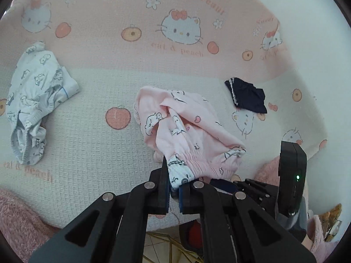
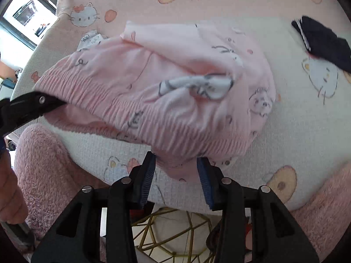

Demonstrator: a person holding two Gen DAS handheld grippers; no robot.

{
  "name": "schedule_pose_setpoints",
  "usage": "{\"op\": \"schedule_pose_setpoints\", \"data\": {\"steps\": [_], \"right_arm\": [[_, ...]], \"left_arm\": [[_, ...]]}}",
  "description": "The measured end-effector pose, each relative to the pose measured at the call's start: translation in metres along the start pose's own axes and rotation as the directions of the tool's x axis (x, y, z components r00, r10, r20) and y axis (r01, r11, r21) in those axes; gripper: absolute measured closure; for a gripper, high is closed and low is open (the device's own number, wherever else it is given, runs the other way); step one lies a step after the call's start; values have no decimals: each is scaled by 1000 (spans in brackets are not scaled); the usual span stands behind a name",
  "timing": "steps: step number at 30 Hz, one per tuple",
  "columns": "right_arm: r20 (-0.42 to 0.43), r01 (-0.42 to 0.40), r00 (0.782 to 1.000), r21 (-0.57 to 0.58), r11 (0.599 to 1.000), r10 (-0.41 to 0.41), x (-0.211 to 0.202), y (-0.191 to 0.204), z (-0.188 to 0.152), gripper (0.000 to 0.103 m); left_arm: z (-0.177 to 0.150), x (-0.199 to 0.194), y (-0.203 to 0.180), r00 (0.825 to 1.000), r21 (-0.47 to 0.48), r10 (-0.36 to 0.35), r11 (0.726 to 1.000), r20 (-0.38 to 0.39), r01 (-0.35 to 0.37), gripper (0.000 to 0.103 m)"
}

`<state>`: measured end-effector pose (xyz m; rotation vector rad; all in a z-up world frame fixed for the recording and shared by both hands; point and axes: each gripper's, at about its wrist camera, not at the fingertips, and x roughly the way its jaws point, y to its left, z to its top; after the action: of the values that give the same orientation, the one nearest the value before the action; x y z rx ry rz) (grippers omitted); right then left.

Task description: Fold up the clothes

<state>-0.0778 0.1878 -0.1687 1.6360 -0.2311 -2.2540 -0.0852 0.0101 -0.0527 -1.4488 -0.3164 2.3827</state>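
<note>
The left gripper (image 1: 174, 186) is clamped on the pink shorts' (image 1: 188, 131) waistband – the right gripper (image 2: 176, 175) hovers near it, jaws apart, above the desk (image 1: 87, 131).

Cartoon-print table cover (image 1: 92, 153), pink garment (image 1: 186, 127), white garment (image 1: 35, 100), navy garment (image 1: 248, 96)

Pink cat-print shorts (image 1: 186, 127); navy garment (image 1: 246, 97).

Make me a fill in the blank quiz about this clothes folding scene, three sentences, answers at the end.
1. The left gripper is shut on the ____ garment's waistband.
2. The right gripper has its jaws ____, pads not pressing the cloth.
3. The small folded item lying right of the pink garment is ____ in colour.

Answers: pink; open; navy
</note>
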Motion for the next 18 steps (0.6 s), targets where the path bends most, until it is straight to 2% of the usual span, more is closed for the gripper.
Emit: {"op": "schedule_pose_setpoints", "data": {"steps": [2, 5, 6, 8, 9, 11, 14, 15, 18], "right_arm": [[37, 27, 999, 10, 1000, -28, -8, 0, 4, 64], [50, 109, 993, 44, 993, -111, -23, -10, 9, 64], [58, 148, 987, 45, 988, -150, -30, -12, 10, 63], [80, 172, 981, 40, 984, -175, -49, -12, 16, 63], [101, 134, 986, 23, 991, -135, -60, -8, 18, 61], [126, 13, 992, -68, 998, -4, -77, 16, 21, 61], [116, -122, 981, -233, 965, 153, -91, 58, 15, 56], [105, -139, 979, -280, 950, 175, -91, 71, 12, 55], [82, -116, 984, -367, 923, 157, -80, 97, -1, 55]], "left_arm": [[2, -18, 6, 999, -20, -8, 1000, 35, 8, 98], [9, -45, 14, 996, -52, -14, 998, 88, 19, 98], [12, -54, 14, 995, -42, -18, 999, 102, 22, 98], [16, -69, 10, 992, -9, -14, 1000, 123, 15, 97], [17, -74, 7, 992, 7, 0, 1000, 130, 0, 97], [17, -79, 1, 991, 23, 7, 1000, 136, -10, 97], [16, -79, -5, 991, 28, -7, 1000, 135, 3, 97], [15, -78, -6, 991, 22, -3, 1000, 132, 0, 97], [10, -77, -10, 992, 11, -3, 1000, 129, 1, 97]]}}
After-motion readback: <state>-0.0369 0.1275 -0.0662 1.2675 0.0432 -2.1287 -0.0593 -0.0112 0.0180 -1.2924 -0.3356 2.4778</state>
